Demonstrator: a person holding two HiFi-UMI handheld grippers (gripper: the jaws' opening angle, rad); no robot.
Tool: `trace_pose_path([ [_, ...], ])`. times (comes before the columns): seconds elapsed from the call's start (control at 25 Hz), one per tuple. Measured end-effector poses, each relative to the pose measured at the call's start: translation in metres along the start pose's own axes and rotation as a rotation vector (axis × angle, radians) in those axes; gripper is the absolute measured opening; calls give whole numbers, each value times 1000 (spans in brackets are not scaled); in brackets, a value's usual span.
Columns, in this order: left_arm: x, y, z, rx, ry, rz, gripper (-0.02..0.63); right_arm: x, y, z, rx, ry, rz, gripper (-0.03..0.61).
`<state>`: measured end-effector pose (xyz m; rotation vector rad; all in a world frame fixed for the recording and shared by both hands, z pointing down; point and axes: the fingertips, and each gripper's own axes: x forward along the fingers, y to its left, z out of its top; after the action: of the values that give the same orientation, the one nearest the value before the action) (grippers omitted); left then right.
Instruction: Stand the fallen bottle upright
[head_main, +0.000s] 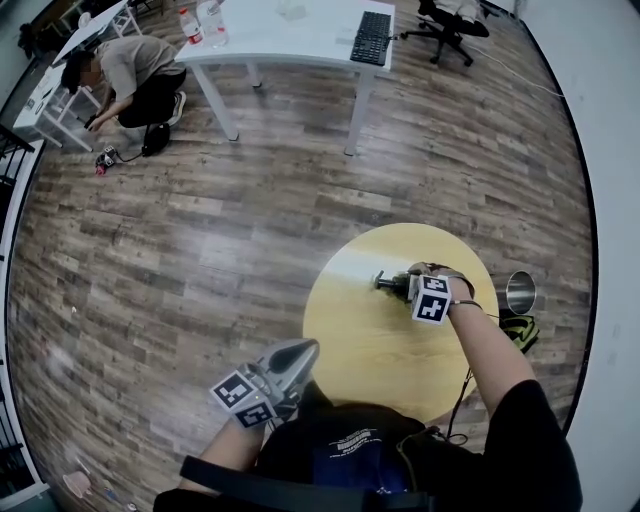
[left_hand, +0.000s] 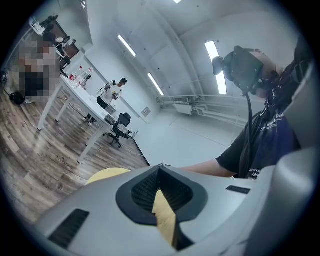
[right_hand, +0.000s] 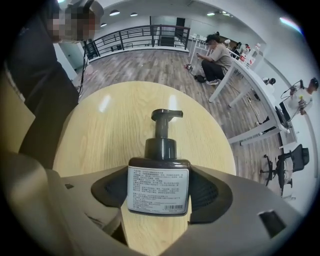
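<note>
Right tongs clamp the lying bottle from above, ready for tipping it upright; left tongs, well apart, are clenched empty.

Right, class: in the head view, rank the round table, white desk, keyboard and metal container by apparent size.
1. round table
2. white desk, though farther off and cut by the frame's edge
3. keyboard and metal container: they look alike, so unranked

A round yellow worktop stands on wood floor. From it: metal cup at 3 o'clock, white desk at 12, crouching person at 10.
</note>
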<state>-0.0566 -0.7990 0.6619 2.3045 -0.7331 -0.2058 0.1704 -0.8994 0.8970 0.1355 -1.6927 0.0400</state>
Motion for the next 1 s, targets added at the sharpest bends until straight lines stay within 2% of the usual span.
trace_pose_path([
  [0.2, 20, -18, -2, 9, 14, -4, 11, -11, -7, 0, 53, -131, -22, 360],
  [0.6, 75, -52, -16, 36, 78, -17, 11, -29, -28, -4, 188, -456, -92, 359],
  [0.88, 124, -77, -33, 36, 150, -42, 11, -35, -33, -36, 307, -686, -132, 359],
  [1.0, 146, -88, -43, 46, 182, -49, 11, -38, -33, -54, 315, -758, -154, 359],
])
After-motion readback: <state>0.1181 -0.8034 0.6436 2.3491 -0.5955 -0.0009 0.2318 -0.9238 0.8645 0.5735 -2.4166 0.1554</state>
